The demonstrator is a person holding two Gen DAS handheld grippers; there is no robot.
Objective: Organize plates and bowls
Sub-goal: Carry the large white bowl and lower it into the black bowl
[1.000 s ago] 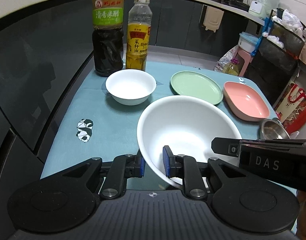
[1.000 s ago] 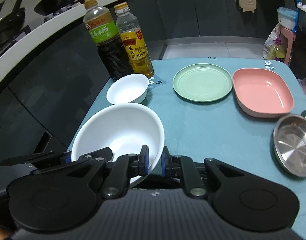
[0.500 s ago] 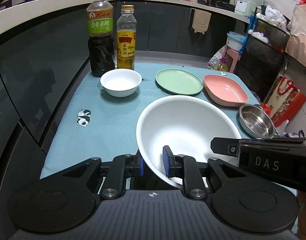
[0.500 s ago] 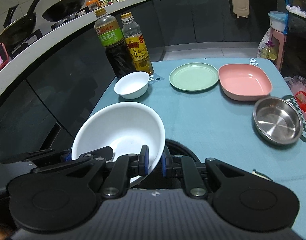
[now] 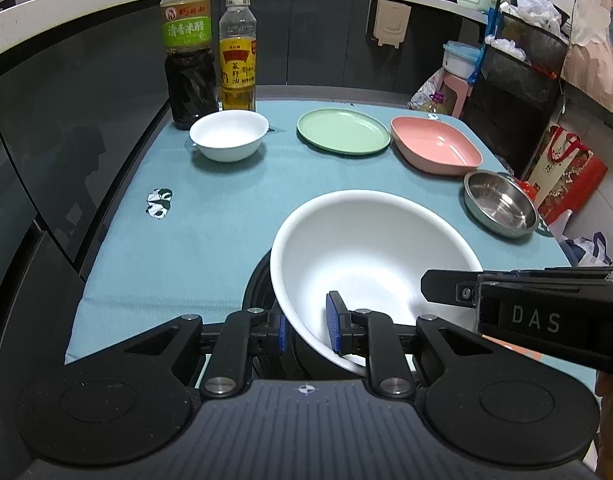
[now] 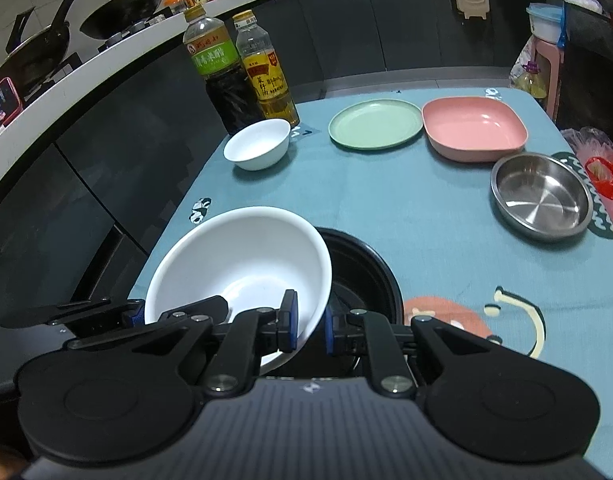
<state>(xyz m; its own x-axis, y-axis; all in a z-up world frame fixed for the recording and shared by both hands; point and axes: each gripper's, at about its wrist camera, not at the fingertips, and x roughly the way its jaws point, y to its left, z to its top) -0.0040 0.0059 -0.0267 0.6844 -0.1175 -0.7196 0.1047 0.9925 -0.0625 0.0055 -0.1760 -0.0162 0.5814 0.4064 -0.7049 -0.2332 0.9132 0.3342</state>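
Observation:
A large white bowl hangs tilted above the near part of the teal table, gripped from both sides. My left gripper is shut on the bowl's near rim, one pad inside and one outside. My right gripper is shut on the rim at the bowl's right side. A black bowl sits right under the white one, partly hidden. Farther back lie a small white bowl, a green plate, a pink dish and a steel bowl.
A dark vinegar bottle and an oil bottle stand at the table's back left, behind the small bowl. A dark curved counter front runs along the left side. Bags and a stool crowd the floor beyond the right edge.
Both grippers have drawn back toward the table's near edge with the large white bowl between them. The black bowl has come into view beneath it, and the other dishes look farther off.

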